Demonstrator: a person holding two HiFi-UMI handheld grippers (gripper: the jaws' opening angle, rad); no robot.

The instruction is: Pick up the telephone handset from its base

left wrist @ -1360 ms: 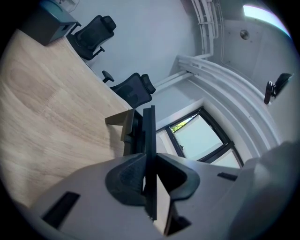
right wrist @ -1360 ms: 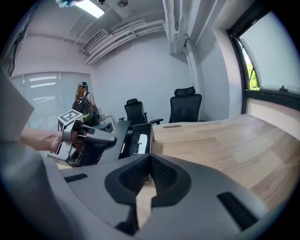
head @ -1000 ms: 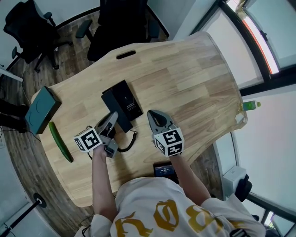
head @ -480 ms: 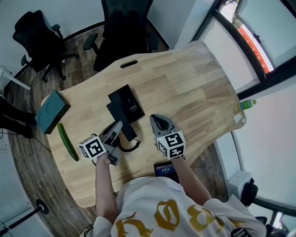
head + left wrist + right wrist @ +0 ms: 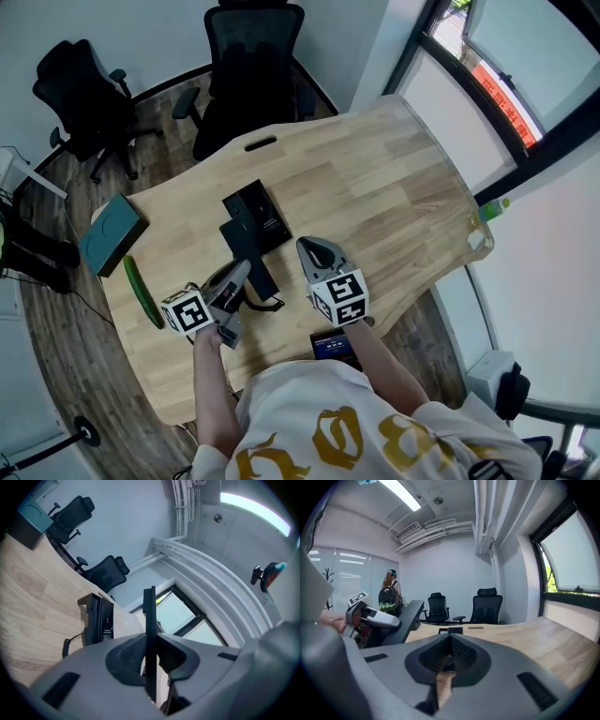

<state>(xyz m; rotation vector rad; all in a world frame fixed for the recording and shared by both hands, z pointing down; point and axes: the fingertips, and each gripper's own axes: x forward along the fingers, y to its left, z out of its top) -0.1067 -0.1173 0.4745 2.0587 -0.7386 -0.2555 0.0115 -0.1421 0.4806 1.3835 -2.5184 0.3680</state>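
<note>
– Tongs first, please: how do they stand?
– The left tongs (image 5: 236,277) are clamped on the black handset (image 5: 248,251). Seen along those tongs, it is a thin dark edge pinched between the pads. The right tongs (image 5: 317,251) are pressed together with nothing in them, held above the table (image 5: 375,178) just beside the left pair.
– Is the handset off its base?
– It looks so. The base (image 5: 261,208) sits on the table just beyond the handset, and the left gripper view shows the base standing apart from it. The right gripper view shows the handset as a long dark bar raised above the table top. A curly cord (image 5: 265,305) lies on the table beside the left tongs. It presumably ties the handset to the base, though I cannot trace both ends.
– So what is left?
– By my reading the pick-up is done, or nearly so. At most it needs a little more lift to carry the handset clear, with the cord as the one limit.
– Any containers?
– A teal box (image 5: 112,234) sits at the table's far left edge. It looks closed, so its contents cannot be seen. A green bottle (image 5: 496,207) stands off the table by the window, too small to tell what it holds. A long green vegetable (image 5: 142,292) lies loose on the table near the box, inside nothing.
</note>
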